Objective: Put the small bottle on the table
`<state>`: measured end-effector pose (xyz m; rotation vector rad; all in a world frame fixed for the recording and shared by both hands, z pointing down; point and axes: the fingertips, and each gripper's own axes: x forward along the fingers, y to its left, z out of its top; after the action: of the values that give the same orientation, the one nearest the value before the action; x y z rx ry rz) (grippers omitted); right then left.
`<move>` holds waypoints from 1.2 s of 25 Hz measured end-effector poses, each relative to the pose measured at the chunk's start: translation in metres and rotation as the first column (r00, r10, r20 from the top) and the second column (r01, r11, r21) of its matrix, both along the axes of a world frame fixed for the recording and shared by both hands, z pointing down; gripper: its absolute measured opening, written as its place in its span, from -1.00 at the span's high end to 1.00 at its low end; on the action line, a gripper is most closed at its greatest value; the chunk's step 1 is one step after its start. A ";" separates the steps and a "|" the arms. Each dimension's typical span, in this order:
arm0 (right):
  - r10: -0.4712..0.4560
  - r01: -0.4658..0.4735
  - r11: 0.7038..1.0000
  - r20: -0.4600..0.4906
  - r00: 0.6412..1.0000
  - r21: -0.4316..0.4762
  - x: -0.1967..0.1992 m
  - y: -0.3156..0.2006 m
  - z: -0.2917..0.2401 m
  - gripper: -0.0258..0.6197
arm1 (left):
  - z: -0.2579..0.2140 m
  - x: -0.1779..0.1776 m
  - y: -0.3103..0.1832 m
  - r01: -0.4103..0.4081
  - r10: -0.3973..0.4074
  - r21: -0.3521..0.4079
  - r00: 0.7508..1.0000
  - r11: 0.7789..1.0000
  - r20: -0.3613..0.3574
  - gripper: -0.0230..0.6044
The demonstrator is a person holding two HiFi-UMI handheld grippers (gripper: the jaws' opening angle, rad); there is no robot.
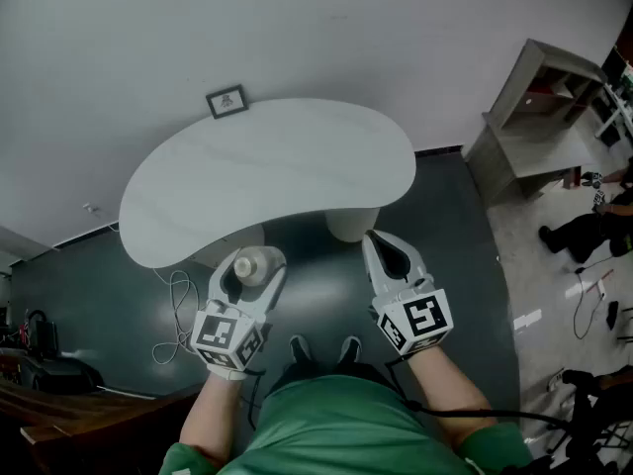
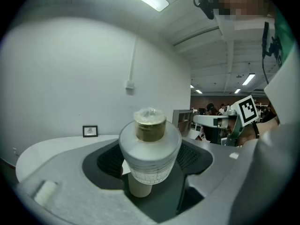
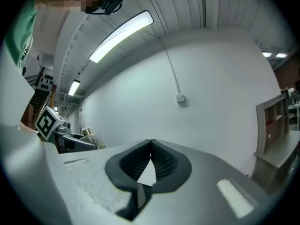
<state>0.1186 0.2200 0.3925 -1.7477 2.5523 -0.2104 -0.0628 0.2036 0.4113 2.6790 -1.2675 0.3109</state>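
The small bottle (image 1: 255, 264), white with a tan foil-topped cap, sits upright between the jaws of my left gripper (image 1: 253, 268), which is shut on it. From the left gripper view the bottle (image 2: 150, 149) fills the gap of that gripper (image 2: 151, 146), with both pads against its sides. It hangs just short of the near edge of the white kidney-shaped table (image 1: 267, 166). My right gripper (image 1: 380, 242) is held beside it to the right, shut and with nothing in it; its tips meet in the right gripper view (image 3: 150, 143).
A small framed picture (image 1: 227, 100) leans against the wall behind the table. The table's white pedestal (image 1: 349, 225) stands on the dark floor, and a white cable (image 1: 178, 305) lies to the left. At the far right are a wooden shelf unit (image 1: 539, 107) and a person's legs (image 1: 584, 234).
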 end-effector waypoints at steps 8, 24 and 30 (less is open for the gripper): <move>0.007 -0.007 1.000 -0.002 1.000 -0.030 -0.019 0.006 0.011 0.93 | 0.004 -0.007 0.013 -0.038 0.037 0.015 0.999 0.999 0.034 -0.16; -0.016 0.016 0.999 -0.008 1.000 0.028 -0.016 -0.002 -0.014 0.93 | -0.019 -0.011 0.012 0.027 -0.028 0.075 1.000 0.997 0.013 -0.16; -0.015 0.015 0.999 -0.008 1.000 0.031 -0.023 -0.003 -0.017 0.93 | -0.014 -0.021 0.017 0.024 -0.026 0.059 0.999 0.998 0.027 -0.16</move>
<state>0.0954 0.2171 0.3754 -1.7231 2.5602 -0.1645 -0.0840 0.2204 0.3969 2.7147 -1.3371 0.3130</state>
